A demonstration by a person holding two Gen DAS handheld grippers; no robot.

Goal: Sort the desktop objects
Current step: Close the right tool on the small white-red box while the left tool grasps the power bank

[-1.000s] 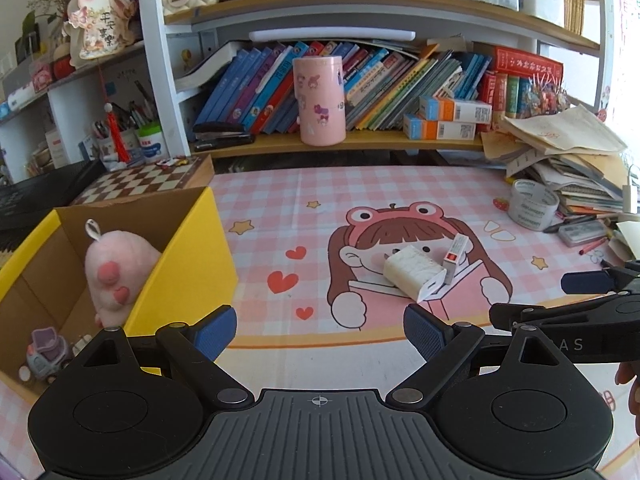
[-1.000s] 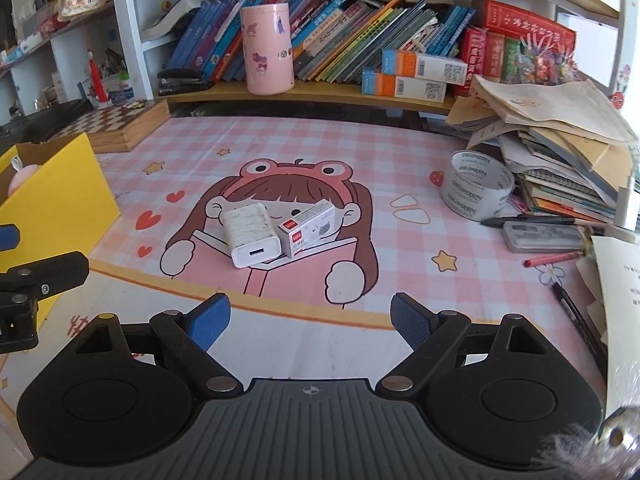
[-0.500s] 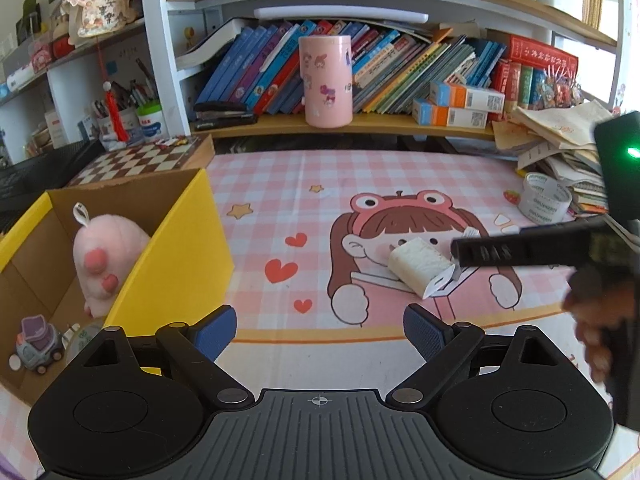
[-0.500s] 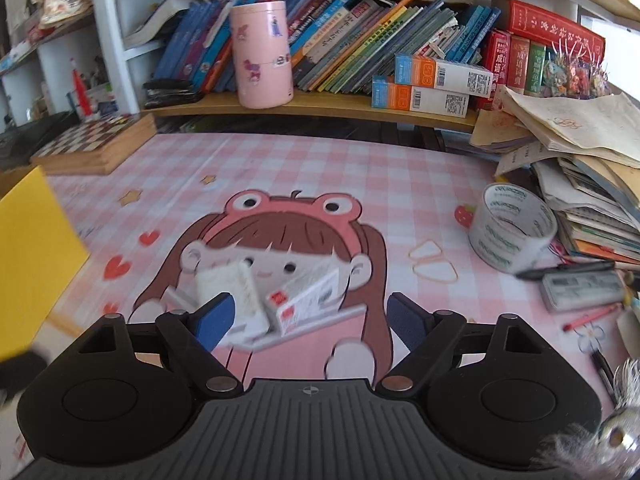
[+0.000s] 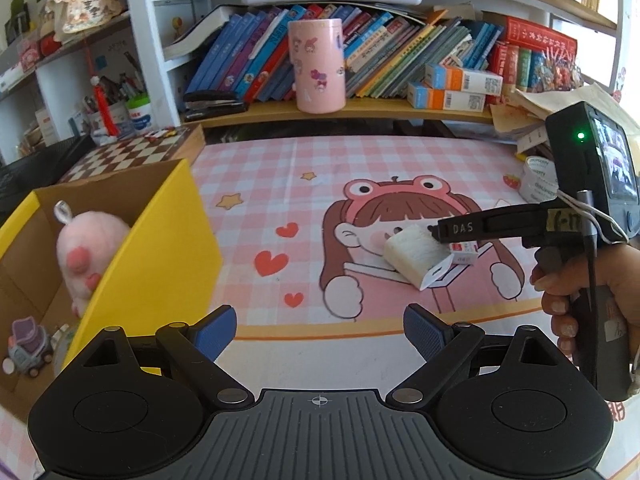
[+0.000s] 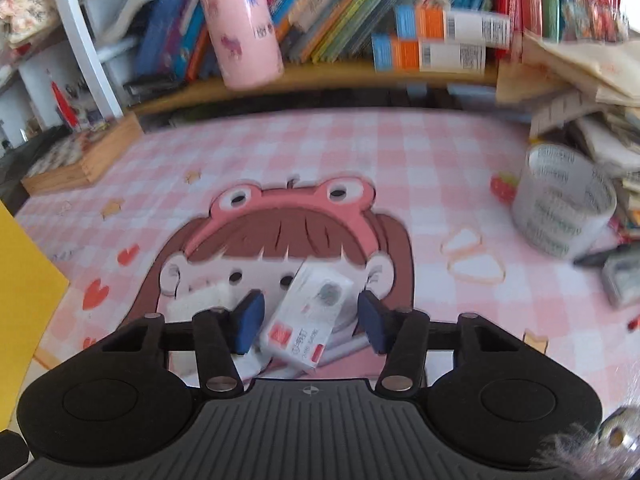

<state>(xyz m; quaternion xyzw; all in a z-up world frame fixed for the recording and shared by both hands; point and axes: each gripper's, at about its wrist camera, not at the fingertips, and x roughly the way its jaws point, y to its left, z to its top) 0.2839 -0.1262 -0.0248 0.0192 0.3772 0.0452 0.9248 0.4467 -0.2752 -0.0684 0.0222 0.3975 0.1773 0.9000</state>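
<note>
A small white box with a red label (image 6: pixel 308 320) lies tilted on the pink cartoon mat, between the fingers of my right gripper (image 6: pixel 312 320). Its jaws are closing around the box, and a gap still shows at the right pad. A white charger block (image 6: pixel 200 304) rests just outside the left finger. In the left wrist view the right gripper (image 5: pixel 440 236) hovers over the block (image 5: pixel 412 252) and the box (image 5: pixel 464 254), with a hand on its handle. My left gripper (image 5: pixel 320 332) stands open and empty near the mat's front edge, beside the yellow box (image 5: pixel 160 264).
The yellow box holds a pink plush (image 5: pixel 88 256) and a small toy car (image 5: pixel 28 344). A tape roll (image 6: pixel 564 208), pens and a paper pile (image 6: pixel 580 80) crowd the right side. A pink cup (image 5: pixel 318 66) stands on the shelf, and a chessboard (image 5: pixel 132 152) lies back left.
My right gripper has moved forward and down over the small white box, and its jaws have narrowed around it. The left gripper has stayed nearly still and open.
</note>
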